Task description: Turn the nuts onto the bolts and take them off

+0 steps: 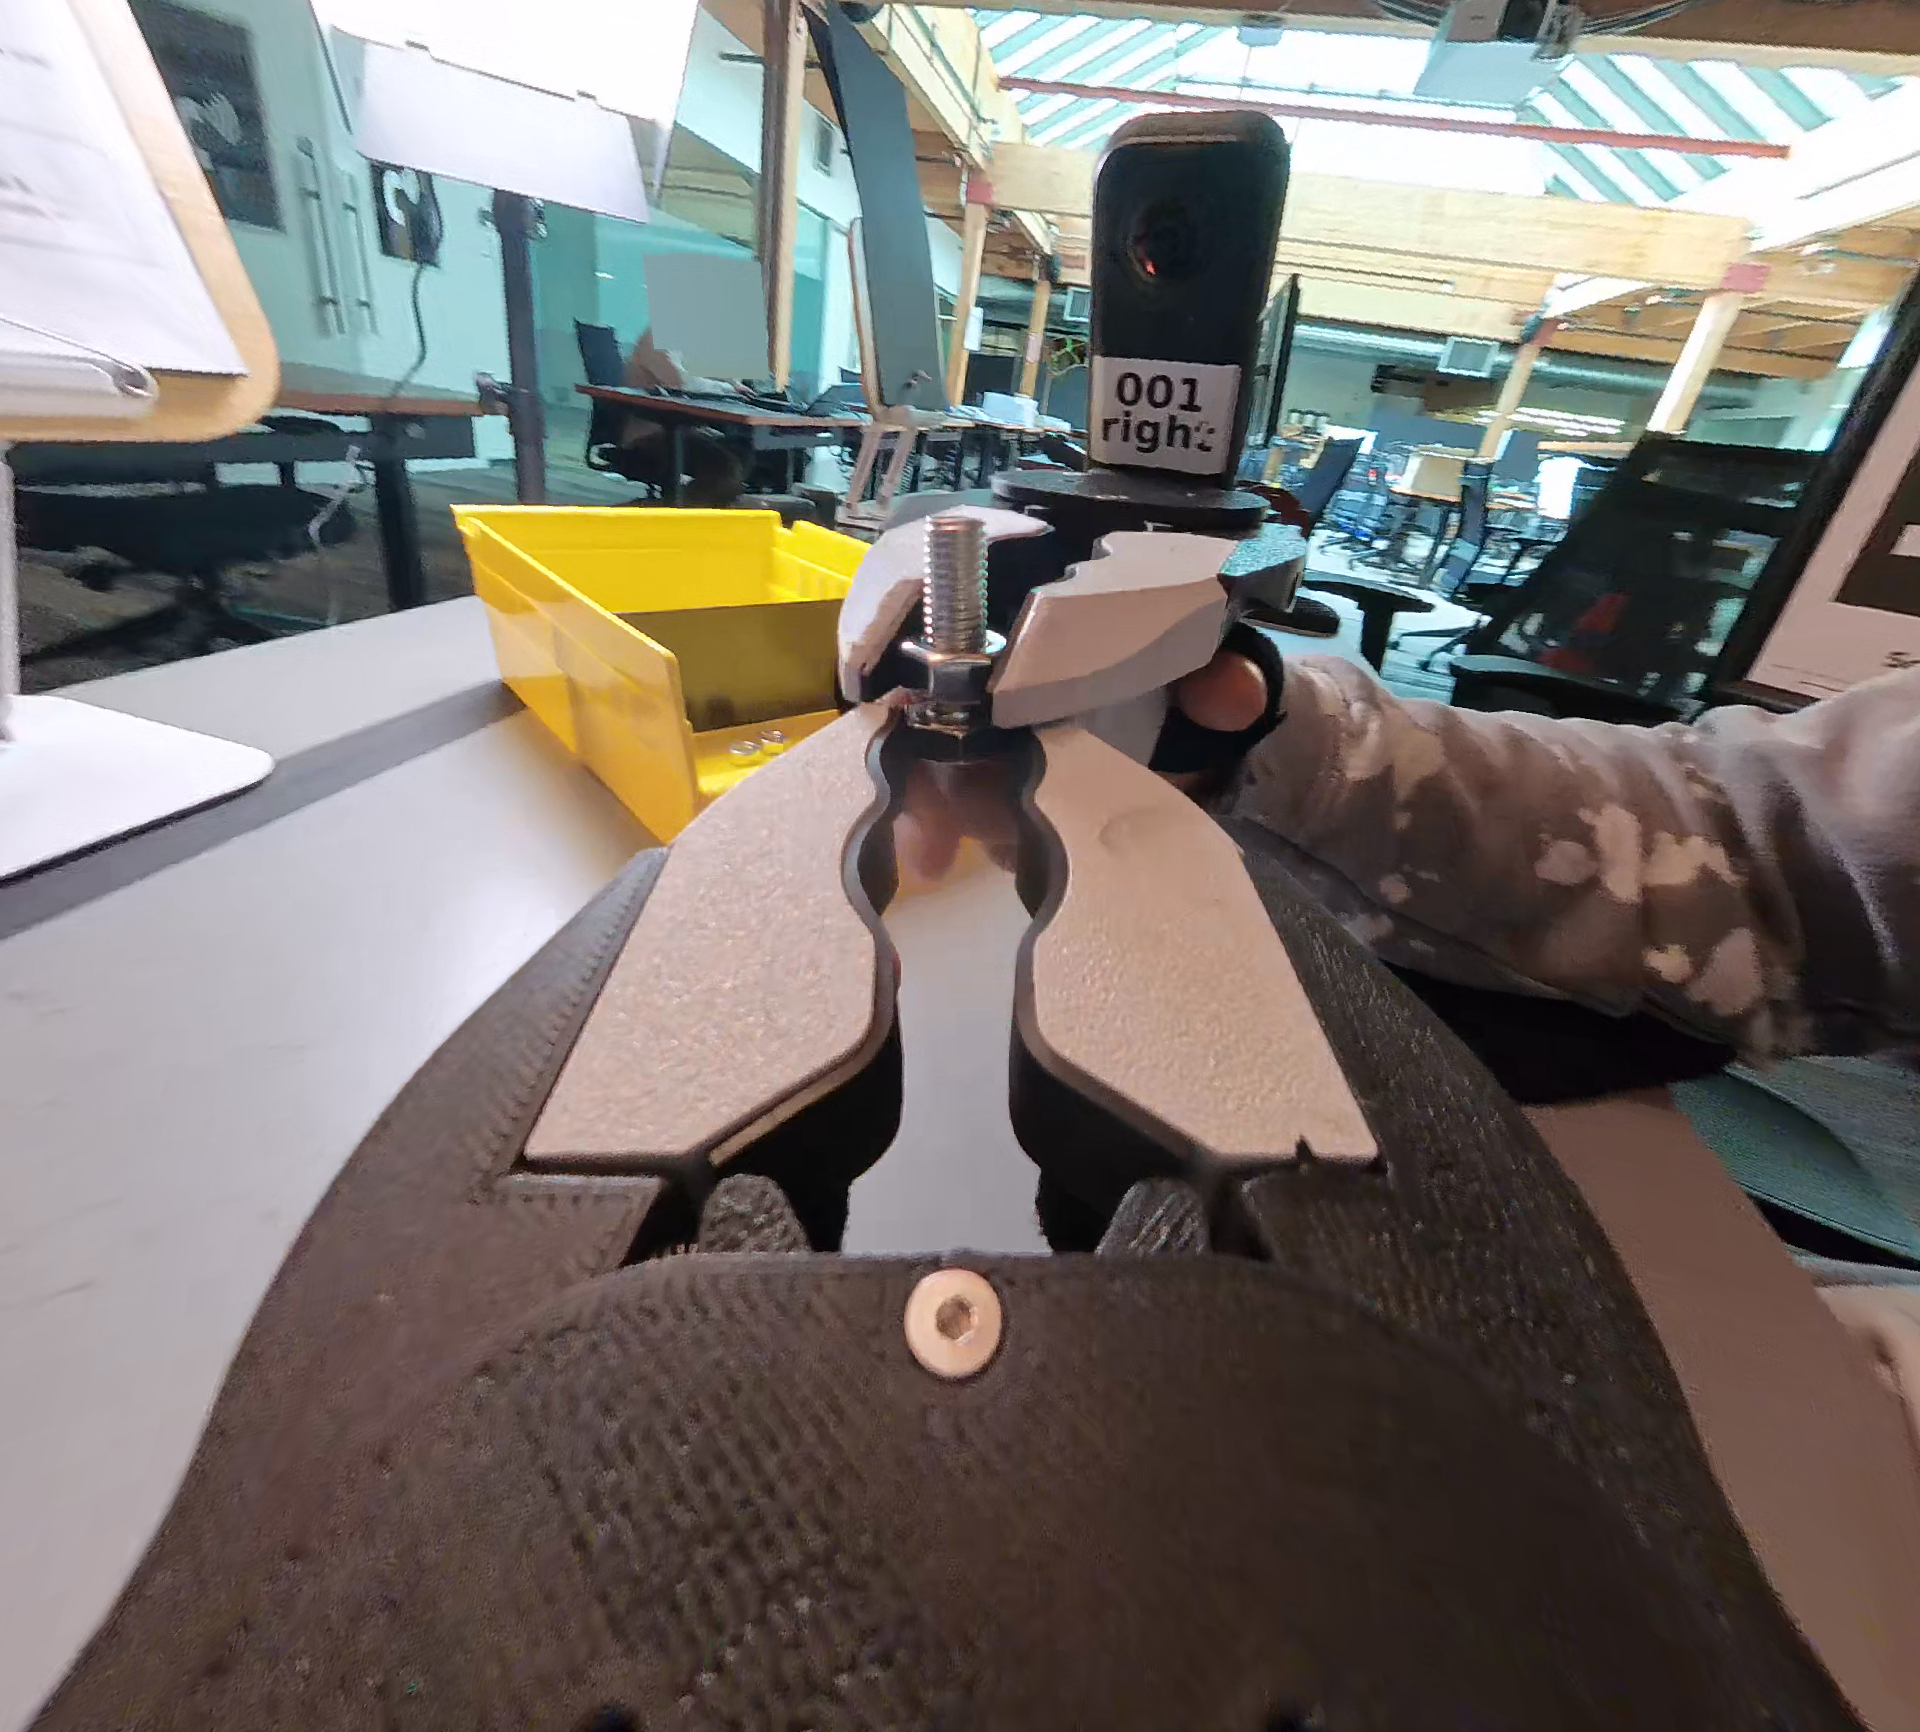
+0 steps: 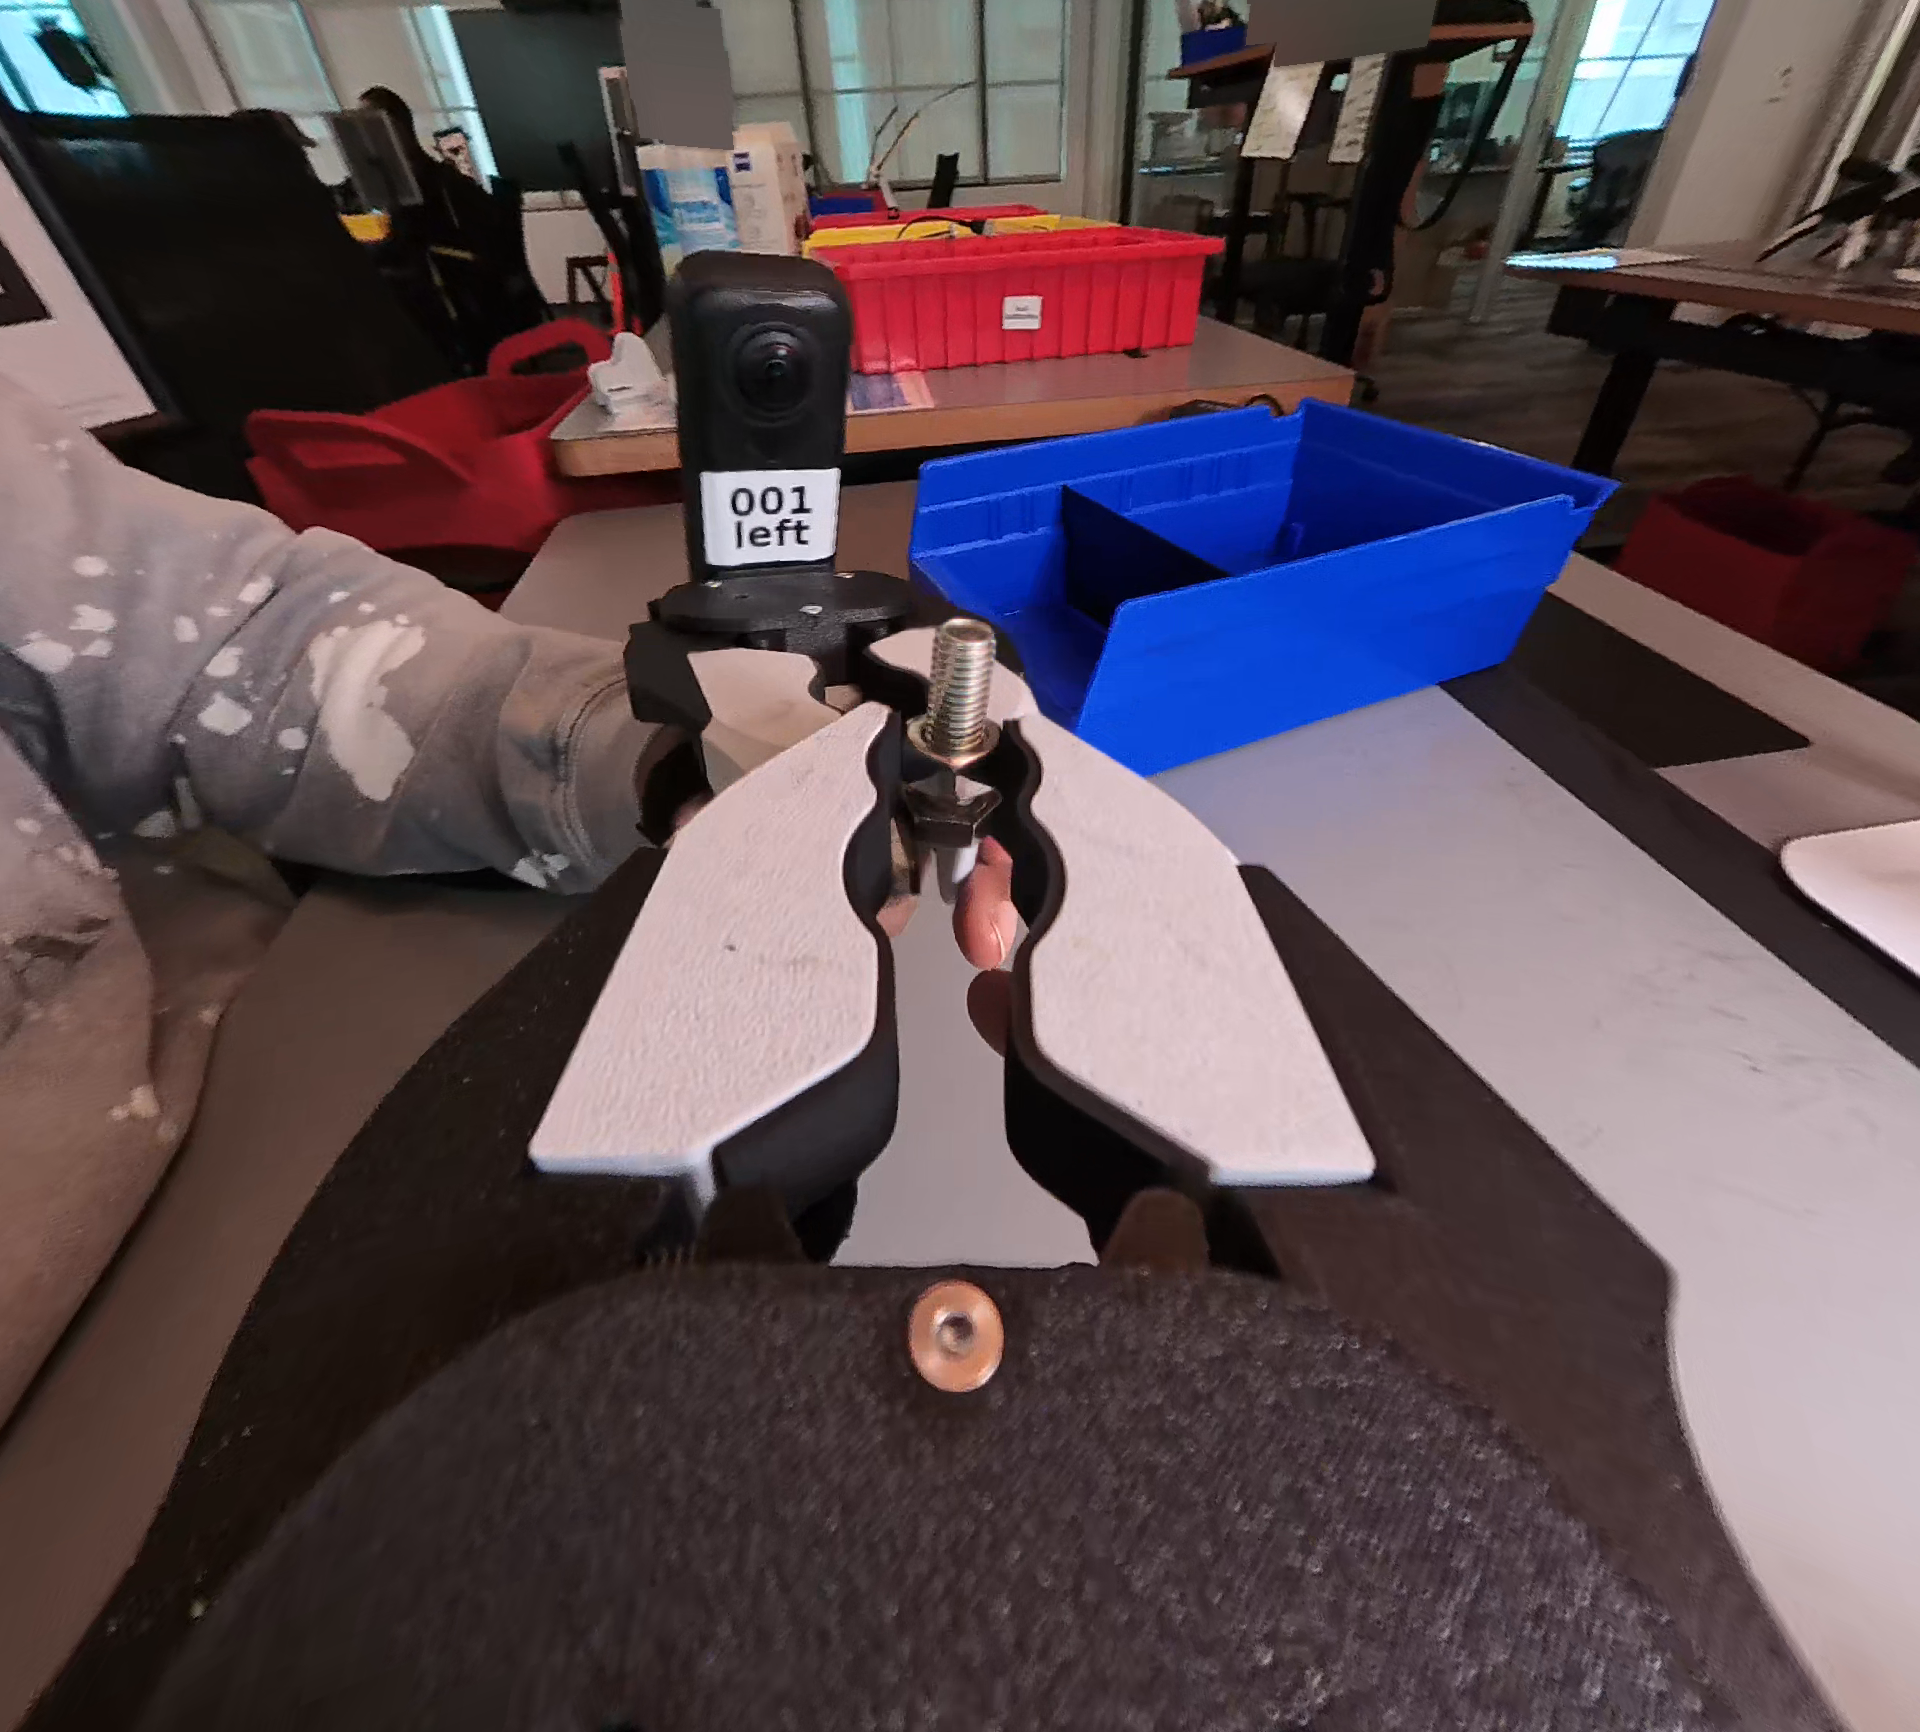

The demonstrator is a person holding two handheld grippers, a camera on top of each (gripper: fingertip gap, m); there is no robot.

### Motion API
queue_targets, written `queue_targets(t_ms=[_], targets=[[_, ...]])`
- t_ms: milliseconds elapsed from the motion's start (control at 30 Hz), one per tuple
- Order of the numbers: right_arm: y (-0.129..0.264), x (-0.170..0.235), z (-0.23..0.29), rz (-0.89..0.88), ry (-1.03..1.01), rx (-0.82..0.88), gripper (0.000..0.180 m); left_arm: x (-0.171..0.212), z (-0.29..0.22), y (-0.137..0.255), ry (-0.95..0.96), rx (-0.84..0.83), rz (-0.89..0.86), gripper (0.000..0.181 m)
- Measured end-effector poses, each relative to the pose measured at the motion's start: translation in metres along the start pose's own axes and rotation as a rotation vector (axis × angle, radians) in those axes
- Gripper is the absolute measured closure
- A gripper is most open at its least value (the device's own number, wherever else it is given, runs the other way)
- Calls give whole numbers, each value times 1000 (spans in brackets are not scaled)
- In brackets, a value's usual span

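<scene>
We record one grey table (image 1: pixel 260 1007) with dark strips across its top. Directly on it we list: a yellow bin (image 1: pixel 623 633), a white stand base (image 1: pixel 114 783), a blue divided bin (image 2: pixel 1299 602), and a white pad's corner (image 2: pixel 1860 893).

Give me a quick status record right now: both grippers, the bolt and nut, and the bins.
left gripper: shut on the bolt head, below the nut
right gripper: shut on the nut
bolt: upright, threaded end up, held above the table
nut: low on the thread, near the head
yellow bin: behind the left gripper, small metal parts in its front
blue bin: behind the right gripper, divider inside, no parts visible
</scene>
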State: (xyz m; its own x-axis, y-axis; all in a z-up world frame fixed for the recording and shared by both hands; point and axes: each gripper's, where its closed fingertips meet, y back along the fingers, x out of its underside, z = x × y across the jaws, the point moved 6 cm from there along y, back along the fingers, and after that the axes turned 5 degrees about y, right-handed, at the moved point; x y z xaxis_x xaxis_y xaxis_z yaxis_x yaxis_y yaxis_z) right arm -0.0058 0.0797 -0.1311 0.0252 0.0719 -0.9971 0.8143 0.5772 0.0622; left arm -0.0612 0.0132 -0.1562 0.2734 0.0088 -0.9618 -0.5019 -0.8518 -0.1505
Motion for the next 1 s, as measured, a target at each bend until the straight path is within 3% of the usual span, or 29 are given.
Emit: queue_targets(t_ms=[233,267,300,400,633,733,767,833,1000], targets=[[14,-5,5,-48,-74,-171,155,-3,-14,-2,-18,104,-20,162],[20,-8,-1,-68,-94,-154,150,-7,-15,0,-19,106,-51,162],[27,-8,-14,-88,-115,-64,169,-11,-16,2,-11,117,-78,162],[47,-6,-40,-107,-94,150,171,-14,-10,5,-25,57,-94,162],[6,-6,-4,-53,-49,4,145,-5,3,4,-55,-76,-55,162],[6,-1,-11,-73,-71,42,148,-8,3,6,-76,-92,-58,162],[11,-1,-18,-94,-99,78,164,-11,4,8,-74,-88,-74,162],[23,0,-32,-136,-99,175,169,-15,5,11,-86,-99,-87,162],[10,-6,-17,-133,-75,116,148,-12,7,10,-88,-113,-71,162]])
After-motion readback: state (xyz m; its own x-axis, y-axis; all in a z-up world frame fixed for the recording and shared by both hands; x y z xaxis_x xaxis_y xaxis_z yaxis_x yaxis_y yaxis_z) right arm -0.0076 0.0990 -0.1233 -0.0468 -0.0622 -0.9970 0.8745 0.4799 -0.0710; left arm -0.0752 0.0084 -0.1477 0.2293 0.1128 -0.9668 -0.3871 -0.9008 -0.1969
